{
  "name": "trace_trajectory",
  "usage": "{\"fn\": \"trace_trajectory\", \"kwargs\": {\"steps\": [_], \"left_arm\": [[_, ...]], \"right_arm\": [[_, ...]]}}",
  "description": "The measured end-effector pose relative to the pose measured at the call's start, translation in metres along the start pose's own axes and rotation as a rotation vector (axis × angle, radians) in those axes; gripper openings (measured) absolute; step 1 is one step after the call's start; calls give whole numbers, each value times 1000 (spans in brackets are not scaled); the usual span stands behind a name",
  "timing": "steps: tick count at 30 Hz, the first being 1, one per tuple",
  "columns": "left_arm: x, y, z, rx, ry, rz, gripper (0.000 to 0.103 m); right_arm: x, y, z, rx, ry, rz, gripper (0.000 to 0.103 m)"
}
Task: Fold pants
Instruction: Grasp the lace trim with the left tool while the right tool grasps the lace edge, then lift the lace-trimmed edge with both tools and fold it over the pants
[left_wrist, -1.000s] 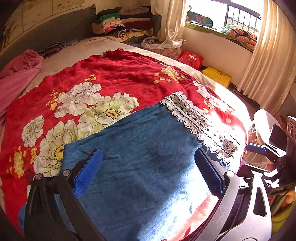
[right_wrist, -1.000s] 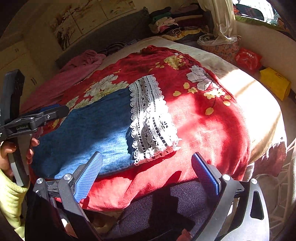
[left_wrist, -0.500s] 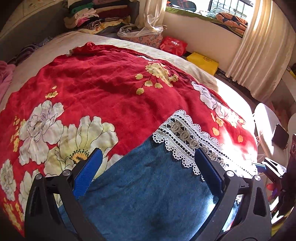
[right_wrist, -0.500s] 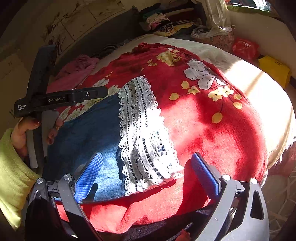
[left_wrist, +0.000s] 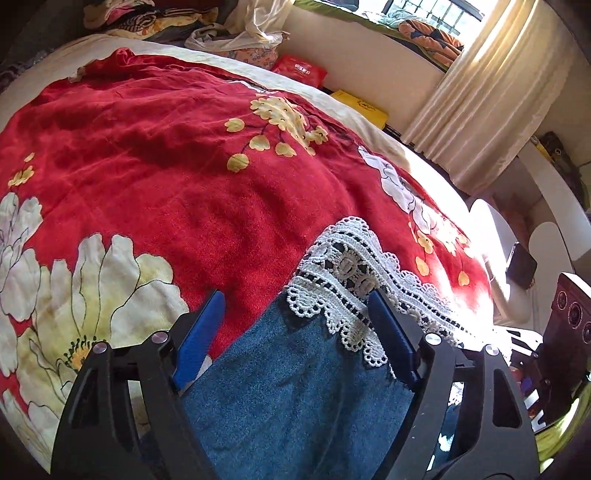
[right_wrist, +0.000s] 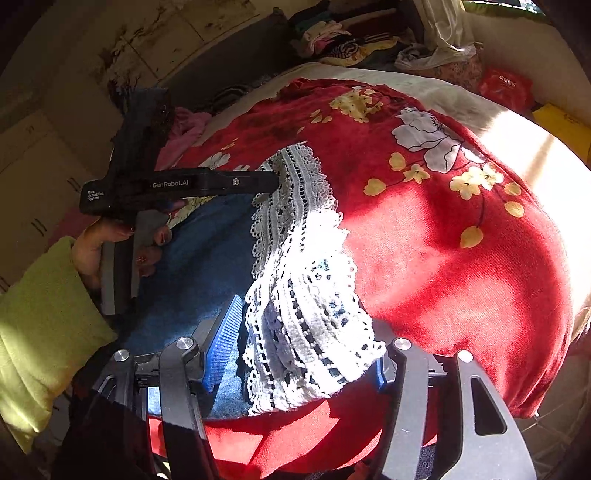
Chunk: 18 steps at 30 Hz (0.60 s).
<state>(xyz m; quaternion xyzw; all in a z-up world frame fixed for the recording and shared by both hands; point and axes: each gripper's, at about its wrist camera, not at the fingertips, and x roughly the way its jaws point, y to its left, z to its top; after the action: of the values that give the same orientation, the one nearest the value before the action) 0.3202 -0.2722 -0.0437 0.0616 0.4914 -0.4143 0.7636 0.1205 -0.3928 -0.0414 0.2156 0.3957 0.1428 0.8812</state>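
Note:
The blue denim pants (left_wrist: 295, 391) with a white lace hem (left_wrist: 354, 273) lie on a red floral blanket (left_wrist: 166, 155). My left gripper (left_wrist: 295, 325) is open, its blue pads on either side of the far hem corner, where denim meets lace. My right gripper (right_wrist: 295, 343) is open around the near corner of the lace hem (right_wrist: 306, 325), which bunches up between the pads. The left gripper also shows in the right wrist view (right_wrist: 177, 188), at the far end of the hem.
The blanket covers a round bed (right_wrist: 524, 147) with its edge to the right. Stacked clothes (left_wrist: 140, 18) lie at the back, a red bag (left_wrist: 301, 70) and yellow box (left_wrist: 360, 107) on the floor, curtains (left_wrist: 487, 99) at the right.
Both grippers moved forward to the lace hem, and their jaws narrowed around its two corners. The lace at the right gripper has bunched up.

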Motion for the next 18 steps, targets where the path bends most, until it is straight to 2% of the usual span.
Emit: {"fn": "trace_trajectory", "kwargs": {"steps": [3,4,6,9,11,12,14,18], "left_arm": [[-4,-9,2,12,-19,-82,72],[-2,-14,1,38,-8,-78,67],[9,-17,-1,79,33,-13,65],[17,-9,-1,41,38,-41,63],[20,-5,-1,-1,50,-80,47],[19,-4,0,-10,46,-80,42],[15,-2,0,-29,38,-101,17],[0,-9,-3,-2,-10,-97,14]], "right_arm": [[-7,-3,0,47,-22,63,44],[-5,-3,1,43,-16,56,44],[1,-5,1,53,3,38,44],[7,-3,0,43,12,26,44],[6,-1,1,40,7,32,42],[4,0,1,40,-1,41,38],[0,3,1,36,-10,60,31],[-8,18,3,15,-25,78,26]]}}
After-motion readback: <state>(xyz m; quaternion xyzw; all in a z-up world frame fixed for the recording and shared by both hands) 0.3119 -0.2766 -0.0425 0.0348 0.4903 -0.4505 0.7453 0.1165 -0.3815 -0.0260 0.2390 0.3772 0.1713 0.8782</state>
